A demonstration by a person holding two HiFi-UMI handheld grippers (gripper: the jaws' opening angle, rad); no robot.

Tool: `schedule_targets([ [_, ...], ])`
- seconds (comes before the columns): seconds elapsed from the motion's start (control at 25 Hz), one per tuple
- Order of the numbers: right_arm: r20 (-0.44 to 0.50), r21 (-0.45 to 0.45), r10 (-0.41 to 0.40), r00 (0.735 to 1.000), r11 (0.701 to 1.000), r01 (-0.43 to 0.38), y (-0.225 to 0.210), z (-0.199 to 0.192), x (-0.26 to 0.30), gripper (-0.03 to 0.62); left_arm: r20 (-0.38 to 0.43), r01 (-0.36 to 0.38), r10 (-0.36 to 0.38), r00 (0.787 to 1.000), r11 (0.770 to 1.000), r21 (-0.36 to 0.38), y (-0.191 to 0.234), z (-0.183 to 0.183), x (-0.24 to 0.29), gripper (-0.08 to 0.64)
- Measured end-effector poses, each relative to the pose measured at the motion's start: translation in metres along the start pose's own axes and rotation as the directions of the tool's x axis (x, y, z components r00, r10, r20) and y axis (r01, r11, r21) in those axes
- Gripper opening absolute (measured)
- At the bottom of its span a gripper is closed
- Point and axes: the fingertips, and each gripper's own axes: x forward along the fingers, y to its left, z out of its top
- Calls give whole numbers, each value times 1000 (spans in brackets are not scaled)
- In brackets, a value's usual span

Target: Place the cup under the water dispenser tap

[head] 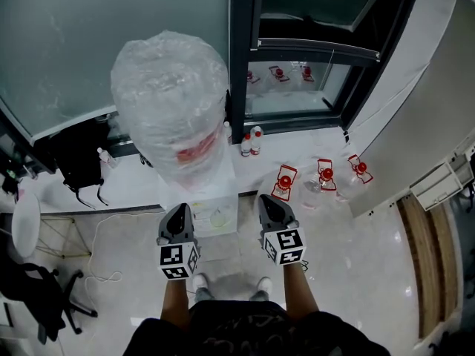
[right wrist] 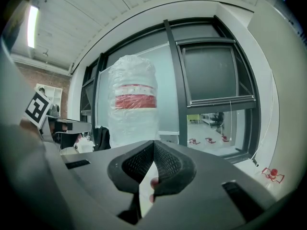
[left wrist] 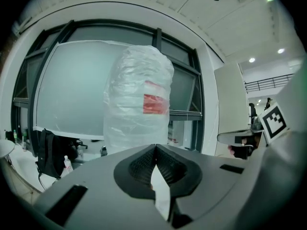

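Observation:
A white water dispenser stands against the window, topped by a large bottle wrapped in clear plastic with a red label. The bottle also fills the middle of the left gripper view and the right gripper view. My left gripper and right gripper are held side by side just in front of the dispenser, both pointing at it. Each is shut with nothing between its jaws. A pale round shape lies at the dispenser's front; I cannot tell whether it is the cup.
Three red-capped bottles lie on the floor to the right, and small bottles stand by the window frame. A black bag hangs at the left. An office chair and a white round table are at far left.

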Motion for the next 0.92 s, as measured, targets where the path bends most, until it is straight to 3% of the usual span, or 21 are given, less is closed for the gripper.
schedule_targets([
  [0.92,39,-45,16,999,999,-14,2,20,-8,14,34,26,-28,999,999,46,-10,23,-17,15],
])
